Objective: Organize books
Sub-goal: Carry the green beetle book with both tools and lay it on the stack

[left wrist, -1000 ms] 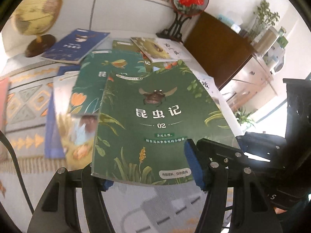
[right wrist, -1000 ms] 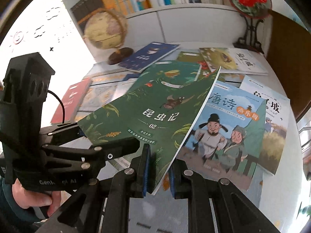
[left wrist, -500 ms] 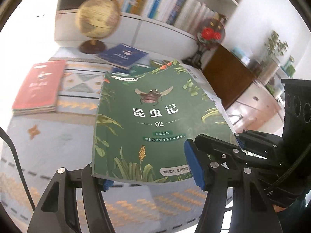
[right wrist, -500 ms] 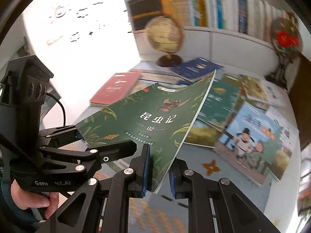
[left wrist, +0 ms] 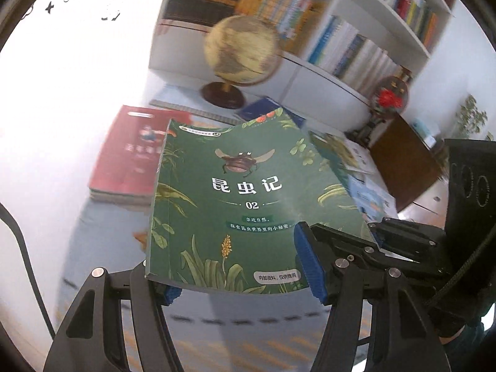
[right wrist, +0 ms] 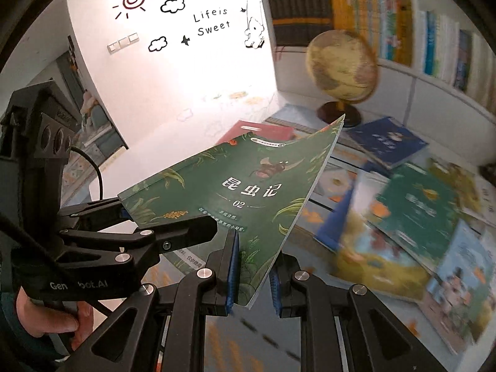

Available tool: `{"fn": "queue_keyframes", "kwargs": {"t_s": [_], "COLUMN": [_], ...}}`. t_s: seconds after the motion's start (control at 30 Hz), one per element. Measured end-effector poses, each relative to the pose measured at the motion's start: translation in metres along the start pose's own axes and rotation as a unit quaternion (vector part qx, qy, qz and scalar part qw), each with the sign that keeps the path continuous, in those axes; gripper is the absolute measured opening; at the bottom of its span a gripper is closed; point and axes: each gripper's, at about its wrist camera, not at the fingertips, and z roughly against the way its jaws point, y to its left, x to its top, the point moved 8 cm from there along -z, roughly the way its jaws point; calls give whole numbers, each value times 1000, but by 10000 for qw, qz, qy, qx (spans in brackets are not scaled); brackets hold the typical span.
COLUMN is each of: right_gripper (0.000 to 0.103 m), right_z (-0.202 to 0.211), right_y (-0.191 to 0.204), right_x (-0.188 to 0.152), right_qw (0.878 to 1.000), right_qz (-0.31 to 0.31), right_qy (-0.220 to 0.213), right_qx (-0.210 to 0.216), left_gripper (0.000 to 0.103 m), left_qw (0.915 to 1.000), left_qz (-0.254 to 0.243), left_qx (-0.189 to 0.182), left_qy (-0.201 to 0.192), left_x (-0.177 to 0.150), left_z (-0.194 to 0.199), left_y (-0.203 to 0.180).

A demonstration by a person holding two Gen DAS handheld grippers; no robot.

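Book point(left wrist: 248, 204) with a green paper cover, an insect drawing and the number 02 is in the air above the bench point(left wrist: 102, 263), carried by both tongs. The right tongs point(right wrist: 252, 274) are closed on its lower right edge, so the thin cover bends a little there. The left tongs point(left wrist: 238, 274) stand half wide, with one blue pad under the lower left corner; I cannot tell if they really press the book or only support it. I think 2 holds keep the soft book flat while it goes toward the red stack of books point(left wrist: 130, 161). The left view shows this stack close behind the green book. The right view shows instead the many loose books point(right wrist: 403, 210) spread on the bench beside the yellow-brown globe point(right wrist: 341, 68), and the person's hand point(right wrist: 46, 319) on the left handle.
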Motion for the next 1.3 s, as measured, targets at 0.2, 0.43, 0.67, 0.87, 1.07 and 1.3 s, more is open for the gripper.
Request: {"fn": "queue_keyframes", "kwargs": {"t_s": [0.2,0.43,0.67,0.87,1.07,1.3], "right_gripper": [17,18,18,18,18,18], "right_z": [-72,-131,-162,-185,-201,-214], "right_y": [13,12,-1,-10,-14,-15], "right_x": [43,72,82,91,86,70], "right_qw": [9995,9978,9955,9924,9892,9859], "right_qz": [-236,-537,-811,-1045,-1203,-1253], "right_qy": [156,330,482,614,784,1073], "right_qx": [147,212,117,216,291,269], "left_gripper": [60,60,60,60,60,60], "left_qw": [9998,9990,9980,9967,9948,9917], "left_qz": [93,214,262,392,596,897], "left_qx": [78,50,-170,-170,-10,112], "left_qy": [128,386,551,691,831,917], "left_x": [35,53,62,66,60,53], "left_z": [-29,-60,-86,-100,-108,-113], "left_y": [66,115,131,147,171,190]}}
